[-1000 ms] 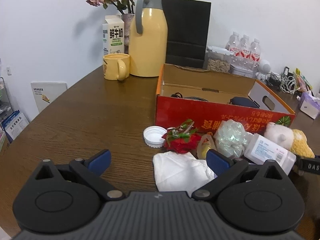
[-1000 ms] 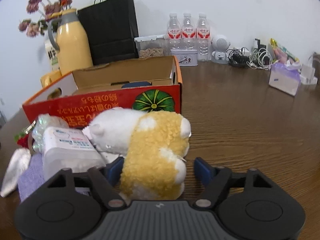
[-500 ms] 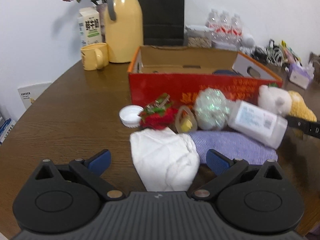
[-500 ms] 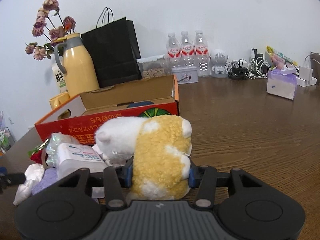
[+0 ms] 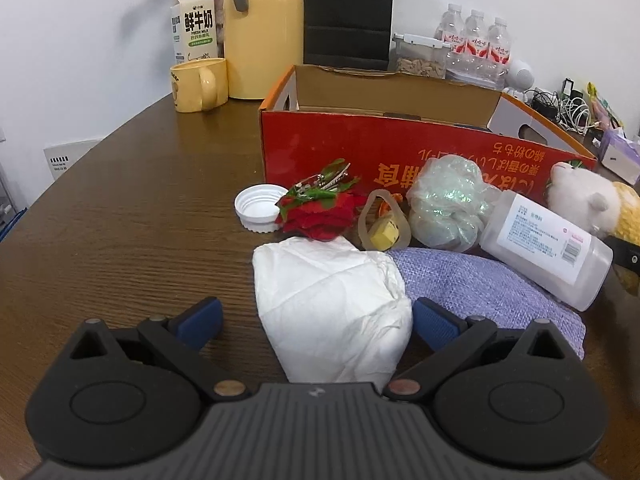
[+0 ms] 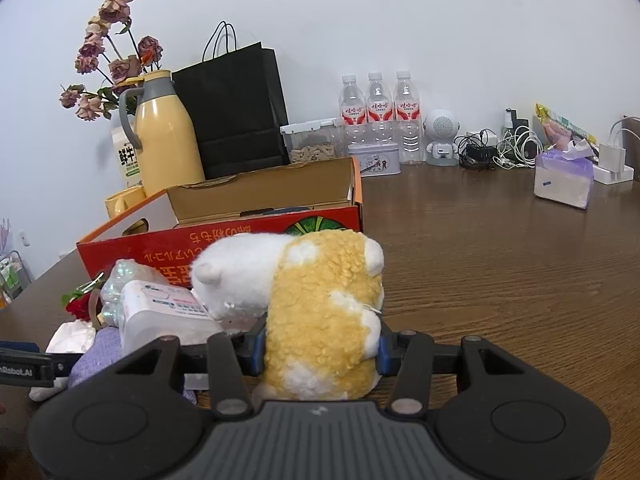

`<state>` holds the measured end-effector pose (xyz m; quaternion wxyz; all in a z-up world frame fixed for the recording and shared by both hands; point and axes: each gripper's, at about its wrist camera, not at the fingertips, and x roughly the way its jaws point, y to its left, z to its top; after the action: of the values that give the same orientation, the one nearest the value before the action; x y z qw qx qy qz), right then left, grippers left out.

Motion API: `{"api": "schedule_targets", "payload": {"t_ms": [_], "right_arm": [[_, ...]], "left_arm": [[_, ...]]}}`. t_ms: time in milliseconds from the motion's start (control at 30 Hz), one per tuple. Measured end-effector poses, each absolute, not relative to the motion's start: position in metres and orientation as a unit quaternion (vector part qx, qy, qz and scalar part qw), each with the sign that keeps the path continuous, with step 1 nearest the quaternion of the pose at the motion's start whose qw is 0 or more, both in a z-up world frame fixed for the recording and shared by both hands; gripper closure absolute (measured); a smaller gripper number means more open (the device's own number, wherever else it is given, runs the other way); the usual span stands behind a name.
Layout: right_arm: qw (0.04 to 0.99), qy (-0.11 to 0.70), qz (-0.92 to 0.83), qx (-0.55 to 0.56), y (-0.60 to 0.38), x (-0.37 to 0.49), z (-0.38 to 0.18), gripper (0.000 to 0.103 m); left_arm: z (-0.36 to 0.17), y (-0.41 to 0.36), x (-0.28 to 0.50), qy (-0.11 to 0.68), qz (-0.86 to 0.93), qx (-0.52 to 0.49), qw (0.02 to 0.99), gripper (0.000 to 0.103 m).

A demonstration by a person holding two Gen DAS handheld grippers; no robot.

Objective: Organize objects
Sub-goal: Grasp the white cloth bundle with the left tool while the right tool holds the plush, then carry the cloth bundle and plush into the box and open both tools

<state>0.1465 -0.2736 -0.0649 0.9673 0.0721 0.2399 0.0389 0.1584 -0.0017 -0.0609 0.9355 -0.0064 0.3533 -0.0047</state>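
Since half a second ago the right gripper [image 6: 320, 350] has lifted the plush toy [image 6: 316, 312] higher in its view, and the left gripper [image 5: 316, 320] has come closer to the white cloth [image 5: 332, 304], which now fills the gap between its blue pads.

The right gripper is clamped on the toy, both pads pressed into the yellow fleece at its lower body. The toy's long axis runs roughly level, its white head pointing left toward the plastic bottle [image 6: 164, 312] and its yellow rump to the right. Its underside is hidden behind the gripper body, so I cannot tell whether it touches the table [image 6: 500, 272]. In the left view only its head and a strip of yellow show at the right edge [image 5: 584, 204].

The left gripper stands wide, its pads either side of the cloth; whether they touch it is hard to tell. The cloth lies on the table with its long axis running away from the camera, its near end cut off by the gripper body. Just right of it lies a purple knitted cloth [image 5: 480, 284], partly under the bottle, which lies on its side, its closed base toward the lower right.

Behind them sit a white cap [image 5: 258, 208], a red flower [image 5: 320, 212], a tape roll [image 5: 384, 224] and a crinkled plastic bundle [image 5: 448, 204], all in front of the red cardboard box [image 5: 400, 152], whose inside is mostly hidden by its front wall
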Motion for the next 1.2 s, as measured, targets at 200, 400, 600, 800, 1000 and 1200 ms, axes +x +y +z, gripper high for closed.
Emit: {"api": "schedule_targets", "payload": {"t_ms": [200,400,600,800,1000,1200], "right_arm": [[0.968,0.239,0.038,0.071,-0.273,0.146,-0.065,0.056],[0.969,0.234,0.037,0.067,-0.271,0.143,-0.064,0.056],[0.970,0.231,0.041,0.068,-0.272,0.140,-0.062,0.056],[0.970,0.229,0.042,0.068,-0.271,0.138,-0.060,0.056],[0.972,0.222,0.048,0.067,-0.268,0.133,-0.054,0.056],[0.974,0.213,0.054,0.061,-0.266,0.132,-0.047,0.056]], "left_arm": [[-0.062,0.000,0.154,0.346,-0.007,-0.010,0.938,0.002],[-0.059,-0.003,0.142,0.333,-0.026,0.001,0.942,0.028],[-0.057,0.001,0.135,0.331,-0.036,-0.007,0.943,0.031],[-0.051,0.002,0.127,0.320,-0.040,-0.004,0.947,0.031],[-0.037,0.006,0.116,0.298,-0.038,-0.003,0.954,0.031],[-0.016,0.008,0.111,0.262,-0.041,0.003,0.964,0.031]]}}
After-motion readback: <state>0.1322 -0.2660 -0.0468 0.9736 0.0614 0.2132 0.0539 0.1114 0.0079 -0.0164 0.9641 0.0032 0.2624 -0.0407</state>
